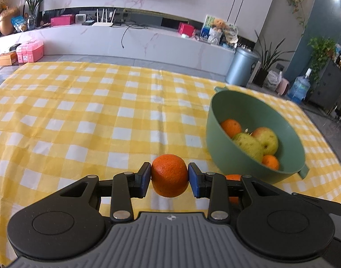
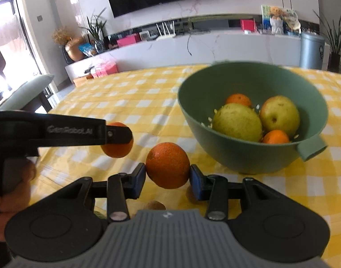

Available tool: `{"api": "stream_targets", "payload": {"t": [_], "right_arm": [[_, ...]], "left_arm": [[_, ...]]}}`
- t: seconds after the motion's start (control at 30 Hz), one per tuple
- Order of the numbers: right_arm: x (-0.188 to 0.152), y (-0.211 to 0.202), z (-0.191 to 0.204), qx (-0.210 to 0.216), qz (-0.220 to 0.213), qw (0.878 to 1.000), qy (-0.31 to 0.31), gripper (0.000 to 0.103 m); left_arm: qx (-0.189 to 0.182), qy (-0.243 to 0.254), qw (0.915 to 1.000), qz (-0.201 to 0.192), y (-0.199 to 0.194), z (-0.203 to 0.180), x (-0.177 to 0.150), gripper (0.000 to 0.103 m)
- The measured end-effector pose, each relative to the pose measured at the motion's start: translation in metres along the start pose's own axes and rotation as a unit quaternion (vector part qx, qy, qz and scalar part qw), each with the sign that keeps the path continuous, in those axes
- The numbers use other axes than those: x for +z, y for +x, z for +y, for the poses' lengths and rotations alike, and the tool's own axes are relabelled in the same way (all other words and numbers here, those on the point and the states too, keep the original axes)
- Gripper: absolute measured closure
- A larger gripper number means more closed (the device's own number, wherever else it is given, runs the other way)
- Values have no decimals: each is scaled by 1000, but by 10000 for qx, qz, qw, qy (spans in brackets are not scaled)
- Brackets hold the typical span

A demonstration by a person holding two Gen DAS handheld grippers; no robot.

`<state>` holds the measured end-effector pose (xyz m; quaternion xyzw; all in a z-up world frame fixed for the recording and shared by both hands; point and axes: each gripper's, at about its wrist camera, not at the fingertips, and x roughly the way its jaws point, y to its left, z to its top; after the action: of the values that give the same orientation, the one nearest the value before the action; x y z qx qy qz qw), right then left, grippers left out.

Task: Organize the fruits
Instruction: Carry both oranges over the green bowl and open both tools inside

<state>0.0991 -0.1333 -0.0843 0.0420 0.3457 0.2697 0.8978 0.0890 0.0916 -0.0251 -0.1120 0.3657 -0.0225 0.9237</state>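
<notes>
My left gripper (image 1: 169,176) is shut on an orange (image 1: 169,175) and holds it above the yellow checked tablecloth (image 1: 81,116), left of the green bowl (image 1: 226,156). The bowl holds two yellow-green apples (image 1: 267,139) and two small oranges (image 1: 231,127). My right gripper (image 2: 167,174) is shut on another orange (image 2: 167,165), in front of the bowl (image 2: 226,154). In the right wrist view the left gripper (image 2: 119,135) shows at the left with its orange (image 2: 117,149).
A small brown fruit (image 2: 154,206) lies on the cloth under my right gripper. A green chair (image 2: 25,91) stands at the table's left. A grey bin (image 1: 243,65) and a water bottle (image 1: 298,87) stand on the floor beyond the table.
</notes>
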Motion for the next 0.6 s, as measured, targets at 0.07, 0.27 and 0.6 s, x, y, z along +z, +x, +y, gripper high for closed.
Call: {"api": "stream_targets", "payload": {"t": [0.07,0.27,0.6], "right_arm": [[1,-12,0,14,-188,9998,-45,63],[12,-45,-5,-172,-819,9962,-235,63],[48,-54,-36,-818,-1034,9902,-463,64]], "left_arm": [[-34,1,10000,-92,-4,-1,2,63],[-183,168,9987,-452,-17,-16,13,63],[-403,969,9927,-593,1,-67,41,63]]}}
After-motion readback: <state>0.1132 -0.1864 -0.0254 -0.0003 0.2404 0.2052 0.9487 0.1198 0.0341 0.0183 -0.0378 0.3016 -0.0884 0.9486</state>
